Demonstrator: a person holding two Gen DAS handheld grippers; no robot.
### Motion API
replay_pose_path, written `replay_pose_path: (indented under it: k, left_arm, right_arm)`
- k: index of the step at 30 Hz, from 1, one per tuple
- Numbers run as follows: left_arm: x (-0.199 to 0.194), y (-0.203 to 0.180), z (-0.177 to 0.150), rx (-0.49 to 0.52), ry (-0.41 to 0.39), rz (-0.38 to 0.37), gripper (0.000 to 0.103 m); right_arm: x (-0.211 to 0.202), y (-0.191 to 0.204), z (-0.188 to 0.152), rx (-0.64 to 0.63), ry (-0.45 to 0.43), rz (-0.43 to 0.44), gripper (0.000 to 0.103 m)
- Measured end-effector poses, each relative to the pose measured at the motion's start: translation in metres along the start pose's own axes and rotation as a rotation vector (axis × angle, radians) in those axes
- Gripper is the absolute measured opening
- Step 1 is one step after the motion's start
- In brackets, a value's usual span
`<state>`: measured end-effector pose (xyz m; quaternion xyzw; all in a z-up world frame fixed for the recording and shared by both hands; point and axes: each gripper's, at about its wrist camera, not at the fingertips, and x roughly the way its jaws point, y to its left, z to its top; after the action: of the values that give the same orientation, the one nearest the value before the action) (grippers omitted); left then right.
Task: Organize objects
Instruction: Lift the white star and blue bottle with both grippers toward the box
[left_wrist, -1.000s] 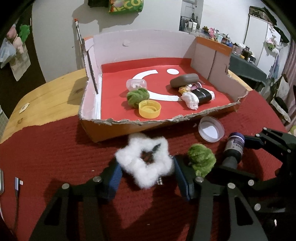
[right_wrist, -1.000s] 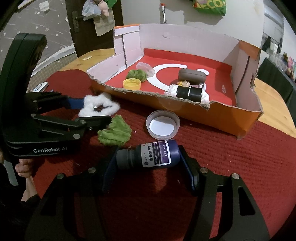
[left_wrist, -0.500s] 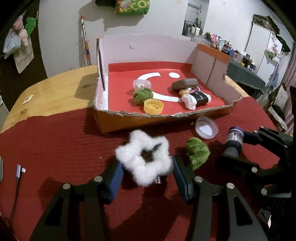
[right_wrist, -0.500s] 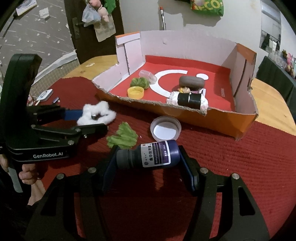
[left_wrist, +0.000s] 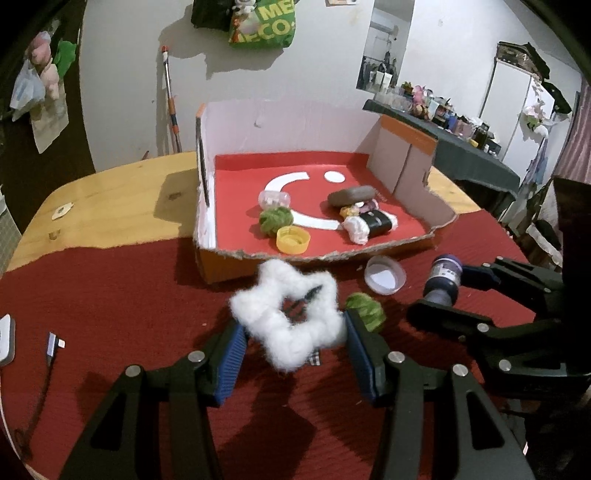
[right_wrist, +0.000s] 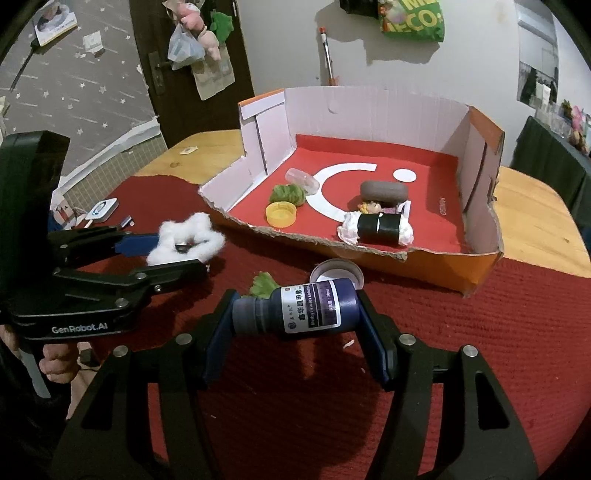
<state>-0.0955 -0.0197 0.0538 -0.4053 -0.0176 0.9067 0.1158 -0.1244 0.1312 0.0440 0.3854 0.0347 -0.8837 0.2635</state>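
Note:
My left gripper (left_wrist: 291, 354) is shut on a white fluffy star-shaped ring (left_wrist: 286, 319) and holds it above the red mat, in front of the cardboard box (left_wrist: 236, 264). The ring also shows in the right wrist view (right_wrist: 184, 238). My right gripper (right_wrist: 295, 332) is shut on a dark blue bottle (right_wrist: 303, 312) lying sideways between its pads; the bottle also shows in the left wrist view (left_wrist: 443, 278). The box (right_wrist: 476, 273) has a red floor and holds a green pom-pom (left_wrist: 275, 219), a yellow cap (left_wrist: 291, 240), a brown stone (left_wrist: 351, 195) and a black roll (left_wrist: 376, 223).
A loose green pom-pom (left_wrist: 365, 310) and a clear round lid (left_wrist: 384, 275) lie on the red mat (left_wrist: 110, 295) between the grippers and the box. A cable plug (left_wrist: 53, 347) and a white device (right_wrist: 101, 208) lie at the mat's left. The wooden table (left_wrist: 110, 199) extends beyond.
Both grippers have risen and pulled back from the box, each still holding its object. The green pom-pom and lid stay on the mat.

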Motion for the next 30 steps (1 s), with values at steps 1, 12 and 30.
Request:
replay_pose_path:
  k: [1, 12, 30]
  left_arm:
    - [-0.001, 0.0, 0.002, 0.0, -0.003, -0.002, 0.054]
    - [-0.003, -0.004, 0.022, 0.008, -0.026, -0.01, 0.054]
    - [0.035, -0.001, 0.061, 0.036, 0.114, -0.096, 0.054]
  right_arm:
    - [0.0, -0.001, 0.001, 0.004, -0.001, 0.005, 0.06]
    - [-0.006, -0.004, 0.015, 0.003, -0.017, 0.013, 0.06]
    - [0.012, -0.039, 0.057, 0.092, 0.068, 0.083, 0.06]
